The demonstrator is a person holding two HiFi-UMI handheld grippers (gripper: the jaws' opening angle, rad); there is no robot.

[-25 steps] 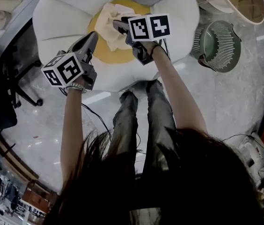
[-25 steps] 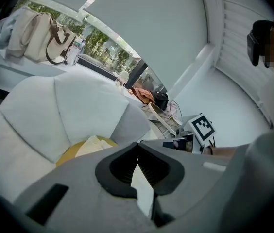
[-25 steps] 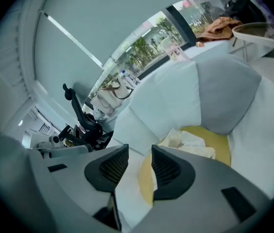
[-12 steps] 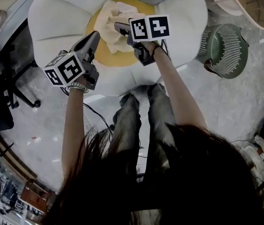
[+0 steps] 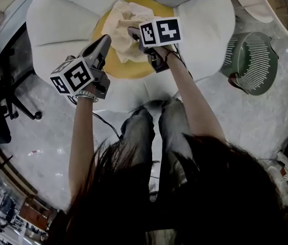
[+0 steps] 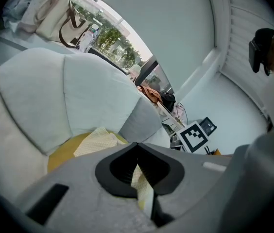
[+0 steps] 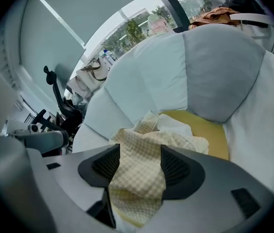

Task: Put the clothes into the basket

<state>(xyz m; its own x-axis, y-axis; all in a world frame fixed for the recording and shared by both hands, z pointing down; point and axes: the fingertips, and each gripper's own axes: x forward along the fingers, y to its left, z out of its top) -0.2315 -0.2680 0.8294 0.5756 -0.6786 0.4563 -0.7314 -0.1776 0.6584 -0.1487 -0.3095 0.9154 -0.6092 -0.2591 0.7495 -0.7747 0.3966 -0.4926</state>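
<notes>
The checked cloth (image 5: pixel 123 24) on the yellow seat (image 5: pixel 134 69) is clamped by the left tongs (image 5: pixel 105 40). The right tongs (image 5: pixel 133 32), just opened, are held apart around it.

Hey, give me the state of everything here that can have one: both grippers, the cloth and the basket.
left gripper: shut on a strip of the cloth
right gripper: open, jaws have just been opening, cloth lies loose between them
cloth: crumpled on the yellow seat
basket: on the floor, no clothes in it
</notes>
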